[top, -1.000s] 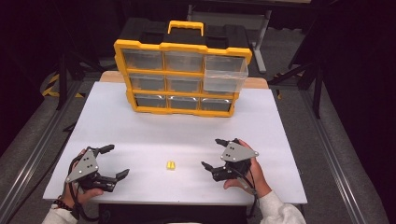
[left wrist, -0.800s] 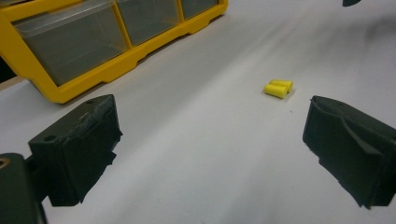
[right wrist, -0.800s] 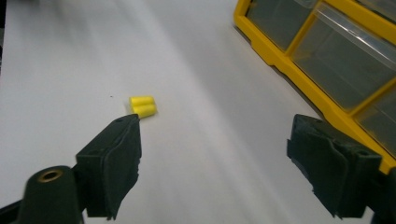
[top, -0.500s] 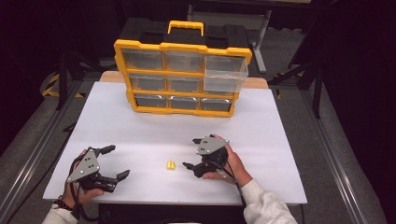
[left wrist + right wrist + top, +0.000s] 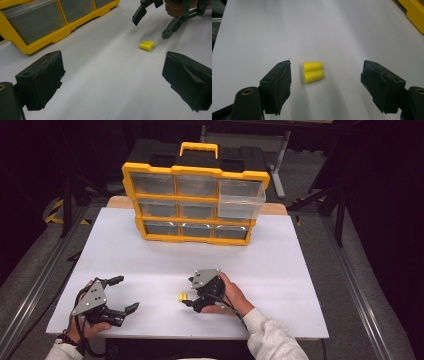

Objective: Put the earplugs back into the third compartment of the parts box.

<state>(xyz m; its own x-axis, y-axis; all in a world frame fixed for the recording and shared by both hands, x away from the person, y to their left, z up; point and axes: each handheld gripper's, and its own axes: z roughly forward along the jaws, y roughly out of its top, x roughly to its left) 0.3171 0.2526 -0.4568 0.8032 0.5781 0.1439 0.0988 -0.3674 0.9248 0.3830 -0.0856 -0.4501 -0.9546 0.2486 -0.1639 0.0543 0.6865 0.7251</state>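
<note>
Right claw (image 5: 325, 82) moved in, jaws astride 2 earplugs (image 5: 313, 72)

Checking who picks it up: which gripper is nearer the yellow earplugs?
Right. The right gripper sits open right beside the yellow earplugs; the left gripper rests open farther off, to their left.

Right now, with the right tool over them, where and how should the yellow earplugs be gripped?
Grip the two yellow earplugs together across their middles, from above. They lie flat, side by side and touching, on the white table, between the open jaws of the right tool, so closing should probably pinch both.
</note>
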